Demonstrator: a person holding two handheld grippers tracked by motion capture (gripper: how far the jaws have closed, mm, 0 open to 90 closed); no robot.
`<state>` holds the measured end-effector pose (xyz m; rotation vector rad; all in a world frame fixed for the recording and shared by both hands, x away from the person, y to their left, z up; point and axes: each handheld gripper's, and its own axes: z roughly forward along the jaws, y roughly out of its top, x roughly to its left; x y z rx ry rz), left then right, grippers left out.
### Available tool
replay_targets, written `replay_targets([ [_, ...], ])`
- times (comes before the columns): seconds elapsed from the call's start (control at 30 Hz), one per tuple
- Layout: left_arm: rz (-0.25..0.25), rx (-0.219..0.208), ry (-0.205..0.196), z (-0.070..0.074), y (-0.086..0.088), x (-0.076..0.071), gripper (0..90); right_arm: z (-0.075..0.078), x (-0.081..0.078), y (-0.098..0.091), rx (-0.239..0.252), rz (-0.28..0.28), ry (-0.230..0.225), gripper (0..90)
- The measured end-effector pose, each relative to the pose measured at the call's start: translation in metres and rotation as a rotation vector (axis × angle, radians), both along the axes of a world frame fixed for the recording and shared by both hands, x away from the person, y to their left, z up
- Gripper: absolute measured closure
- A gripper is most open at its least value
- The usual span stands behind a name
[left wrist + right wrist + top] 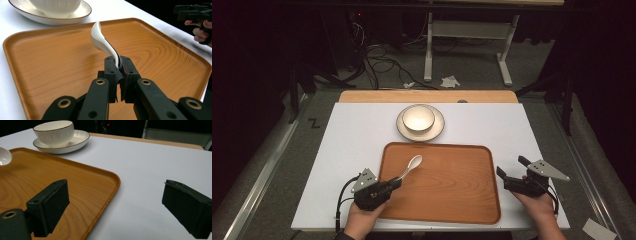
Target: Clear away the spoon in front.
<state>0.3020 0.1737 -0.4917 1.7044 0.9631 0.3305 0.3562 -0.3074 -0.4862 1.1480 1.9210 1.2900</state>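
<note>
1. One glossy white ceramic spoon [410,166] is the thing in hand: the left claw [396,183] is clamped tight on the end of its handle, seen close in the left gripper view as the spoon [103,42] rises out from between the pads.
2. Its long axis runs on a slant from the claw at the near-left corner of the tray up toward the far middle, with the bowl end leading, pointing toward the cup and saucer.
3. It sits over the left part of the rounded rectangular wooden tray [462,190]; whether the bowl end touches the wood I cannot tell.
4. Just beyond the tray's far edge stands a white ribbed cup [418,118] on a dark-rimmed white saucer [438,129], both on the white counter [352,145].
5. Between spoon tip and cup lies bare tray wood and the tray's raised rim.
6. The right claw [510,168] is spread wide with nothing between its pads, held just off the tray's right edge over the counter, well apart from the spoon.
</note>
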Motion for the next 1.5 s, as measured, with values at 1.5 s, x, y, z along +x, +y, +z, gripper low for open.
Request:
replay_targets([
  [1.5,0.026,0.013,0.104,-0.020,0.010,-0.002,68.5,-0.002,-0.001,0.001,-0.002,-0.010,0.011,9.1],
])
